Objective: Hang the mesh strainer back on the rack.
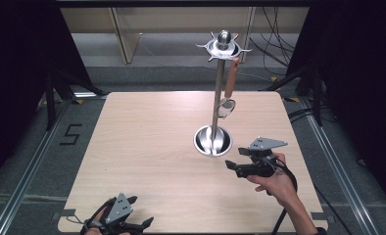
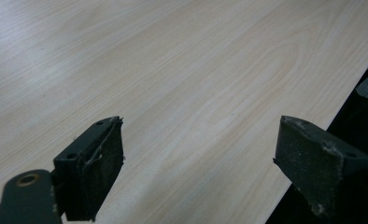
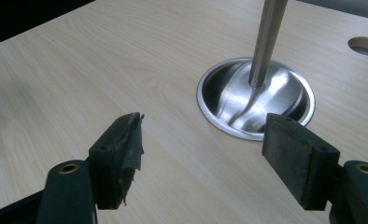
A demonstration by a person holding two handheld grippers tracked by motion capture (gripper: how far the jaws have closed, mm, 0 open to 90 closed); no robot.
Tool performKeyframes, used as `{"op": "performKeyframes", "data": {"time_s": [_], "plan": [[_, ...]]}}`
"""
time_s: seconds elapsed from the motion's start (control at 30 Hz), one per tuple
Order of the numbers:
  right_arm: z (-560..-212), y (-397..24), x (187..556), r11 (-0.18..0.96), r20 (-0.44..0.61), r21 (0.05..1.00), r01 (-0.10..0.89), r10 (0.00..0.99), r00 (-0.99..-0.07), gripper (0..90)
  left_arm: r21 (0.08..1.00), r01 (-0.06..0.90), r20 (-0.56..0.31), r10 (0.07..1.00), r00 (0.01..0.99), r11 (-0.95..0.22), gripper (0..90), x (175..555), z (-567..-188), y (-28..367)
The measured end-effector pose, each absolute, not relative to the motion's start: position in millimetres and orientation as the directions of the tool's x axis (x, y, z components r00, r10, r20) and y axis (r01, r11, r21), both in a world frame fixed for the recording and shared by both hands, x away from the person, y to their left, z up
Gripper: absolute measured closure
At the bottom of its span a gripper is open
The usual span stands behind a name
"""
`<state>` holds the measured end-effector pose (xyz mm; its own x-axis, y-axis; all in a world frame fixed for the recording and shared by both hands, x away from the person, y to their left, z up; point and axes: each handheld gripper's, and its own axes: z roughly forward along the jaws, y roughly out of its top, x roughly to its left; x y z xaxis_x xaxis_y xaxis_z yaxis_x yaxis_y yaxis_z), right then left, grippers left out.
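One hanging strainer (image 1: 226, 107), overhead alone

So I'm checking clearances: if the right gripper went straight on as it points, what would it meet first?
Probably the stand's round steel base, just ahead of the open right gripper; bare table lies between, though depth is unclear.

A light wooden counter (image 1: 147, 147) is seen under both pairs of fingers. Ahead of the right fingers, close by, a metal stand (image 1: 215, 103) is set upright, its round dished base (image 3: 256, 99) resting on the counter. A spiked ring at the pole's top carries a hanging utensil with a brown handle (image 1: 229, 84). Beyond the right fingers a round hole (image 3: 365, 45) is cut in the counter. Grey floor (image 1: 29, 147) is marked "5" (image 1: 71, 134).
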<state>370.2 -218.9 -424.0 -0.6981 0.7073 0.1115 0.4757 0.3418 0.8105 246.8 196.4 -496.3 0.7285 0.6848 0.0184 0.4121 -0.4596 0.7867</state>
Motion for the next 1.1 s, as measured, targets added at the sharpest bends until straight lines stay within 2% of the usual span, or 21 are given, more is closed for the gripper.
{"op": "performKeyframes", "data": {"time_s": [0.2,0.27,0.3,0.37,0.4,0.6,0.67,0.7,0.8,1.1], "plan": [[-427,-218,368,0.353,0.110,0.807,0.473,0.697,-0.709,29.6,0.789,0.418,0.006,0.686,0.728,-0.451,14.8,246,-497,196],[-429,-217,368,0.351,0.103,0.813,0.465,0.699,-0.707,29.5,0.790,0.379,0.048,0.665,0.746,-0.482,14.9,249,-496,198],[-430,-216,366,0.349,0.117,0.805,0.479,0.699,-0.706,29.5,0.788,0.419,0.006,0.688,0.726,-0.450,14.8,246,-497,196],[-431,-217,367,0.363,0.093,0.811,0.458,0.694,-0.714,29.5,0.789,0.419,0.005,0.687,0.727,-0.449,14.8,246,-497,196],[-431,-215,365,0.355,0.121,0.799,0.485,0.695,-0.709,29.5,0.789,0.419,0.006,0.687,0.727,-0.450,14.8,246,-497,196],[-434,-213,364,0.371,0.114,0.795,0.479,0.685,-0.719,29.1,0.788,0.419,0.006,0.687,0.727,-0.450,14.8,246,-497,196],[-435,-212,364,0.364,0.124,0.797,0.481,0.682,-0.721,29.0,0.789,0.379,0.048,0.663,0.747,-0.484,14.8,249,-495,198],[-435,-213,364,0.382,0.097,0.797,0.468,0.684,-0.723,29.0,0.788,0.419,0.005,0.686,0.727,-0.451,14.8,246,-497,196],[-436,-212,362,0.371,0.123,0.788,0.491,0.687,-0.716,29.0,0.783,0.415,0.018,0.684,0.729,-0.463,14.8,247,-496,197],[-441,-211,362,0.387,0.103,0.791,0.474,0.680,-0.726,29.0,0.794,0.423,-0.006,0.689,0.724,-0.437,14.8,246,-497,195]]}}
